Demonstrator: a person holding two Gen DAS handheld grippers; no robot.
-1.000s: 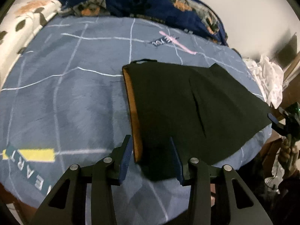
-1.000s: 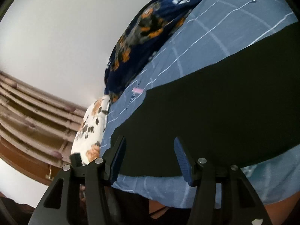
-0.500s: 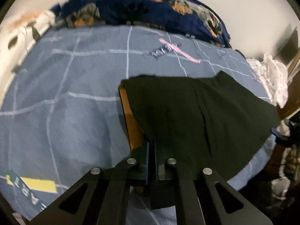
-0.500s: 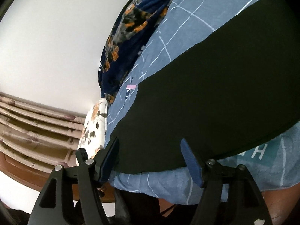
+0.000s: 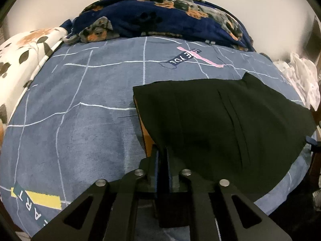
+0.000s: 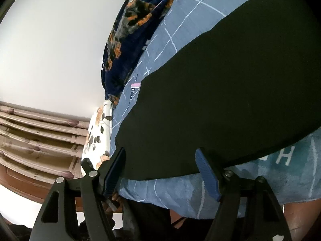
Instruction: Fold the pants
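The black pants (image 5: 220, 124) lie spread on the blue bed sheet (image 5: 80, 132), with an orange inner waistband strip (image 5: 147, 140) showing along their left edge. My left gripper (image 5: 163, 160) is shut on the near left corner of the pants. In the right wrist view the pants (image 6: 230, 100) fill the middle and right. My right gripper (image 6: 160, 170) is open, its blue pads (image 6: 206, 172) on either side of the pants' near edge, touching nothing that I can see.
A navy dog-print blanket (image 5: 160, 18) is heaped at the far side of the bed. A white floral pillow (image 5: 22, 60) lies at the left. Crumpled white cloth (image 5: 301, 76) sits at the right edge. A wooden headboard (image 6: 36, 136) shows left in the right wrist view.
My left gripper closed on the pants' near corner and has lifted it slightly. My right gripper stayed open and moved closer to the pants' edge.
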